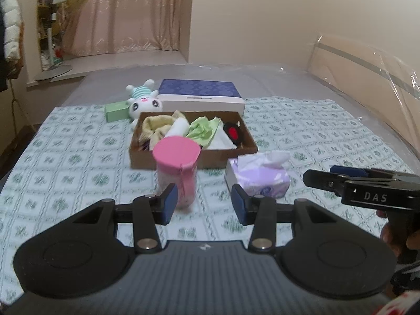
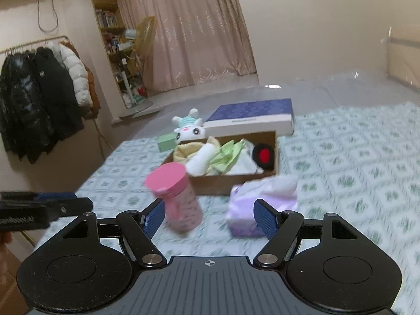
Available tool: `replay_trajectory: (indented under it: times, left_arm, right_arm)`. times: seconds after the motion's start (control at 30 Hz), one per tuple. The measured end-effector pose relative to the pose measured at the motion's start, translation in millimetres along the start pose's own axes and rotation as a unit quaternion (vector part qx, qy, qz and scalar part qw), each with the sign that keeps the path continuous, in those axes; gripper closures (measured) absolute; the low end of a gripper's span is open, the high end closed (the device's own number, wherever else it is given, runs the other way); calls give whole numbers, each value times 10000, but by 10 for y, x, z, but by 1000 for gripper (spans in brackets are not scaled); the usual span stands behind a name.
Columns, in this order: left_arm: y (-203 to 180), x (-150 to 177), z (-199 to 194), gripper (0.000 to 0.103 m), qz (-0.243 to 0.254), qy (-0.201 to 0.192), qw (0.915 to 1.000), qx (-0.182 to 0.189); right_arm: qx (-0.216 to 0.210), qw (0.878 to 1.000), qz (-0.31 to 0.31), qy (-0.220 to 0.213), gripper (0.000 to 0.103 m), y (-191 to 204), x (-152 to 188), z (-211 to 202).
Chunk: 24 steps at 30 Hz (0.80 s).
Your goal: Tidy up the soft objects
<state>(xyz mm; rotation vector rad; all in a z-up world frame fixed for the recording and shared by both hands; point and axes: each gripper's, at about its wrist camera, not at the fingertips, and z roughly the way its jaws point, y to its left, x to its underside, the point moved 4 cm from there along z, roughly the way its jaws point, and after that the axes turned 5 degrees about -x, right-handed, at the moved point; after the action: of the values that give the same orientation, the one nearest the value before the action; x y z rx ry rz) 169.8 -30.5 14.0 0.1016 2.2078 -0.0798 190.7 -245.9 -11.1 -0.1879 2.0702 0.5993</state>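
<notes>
Setting: a bed (image 1: pixel 328 136) spread with a green-patterned white cloth; clear plastic sheeting covers its far part.
Brown box (image 1: pixel 168 158): an open cardboard tray at the middle of the cloth, at 12 o'clock from both grippers.
Box contents: a yellow cloth (image 1: pixel 157 126), a rolled white cloth (image 1: pixel 179 128), a crumpled green cloth (image 1: pixel 203 130) and a black item with a red patch (image 1: pixel 233 132), all lying inside the tray.
Pink container (image 1: pixel 177 168): stands upright with its pink lid on, just in front of the tray's near wall, toward the tray's 7 o'clock corner.
Tissue pack (image 1: pixel 258 176): lilac, a white tissue sticking up; it lies on the cloth near the tray's 5 o'clock corner.
Plush rabbit (image 1: pixel 141 99): white with a striped body, on its back outside the tray at its 11 o'clock.
Green block (image 1: pixel 116 111): just beside the rabbit, at its 9 o'clock.
Blue-topped box (image 1: pixel 200 97): closed, flat, right behind the tray at 12 o'clock.
Left gripper (image 1: pixel 203 206): fingers released and parted, nothing between them, above the cloth short of the pink container.
Right gripper (image 2: pixel 208 219): fingers spread wide, empty; the view is motion-blurred. It shows at 3 o'clock in the left wrist view.
Room: pink curtains (image 2: pixel 199 39), shelves (image 2: pixel 110 23) and hanging jackets (image 2: pixel 39 92) at the far side.
</notes>
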Motion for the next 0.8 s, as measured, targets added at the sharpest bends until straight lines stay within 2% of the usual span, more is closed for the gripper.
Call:
replay_trajectory:
  times: [0.3, 0.57, 0.8]
  left_arm:
    - [9, 456, -451, 61, -104, -21, 9997, -209]
    - [-6, 797, -629, 61, -186, 106, 9993, -305]
    - [6, 1013, -723, 61, -208, 163, 9987, -434]
  right_arm:
    - [93, 9999, -2, 90, 29, 320, 361, -404]
    - [359, 9985, -352, 223, 29, 511, 684, -591]
    - [234, 9985, -370, 343, 29, 584, 893, -685]
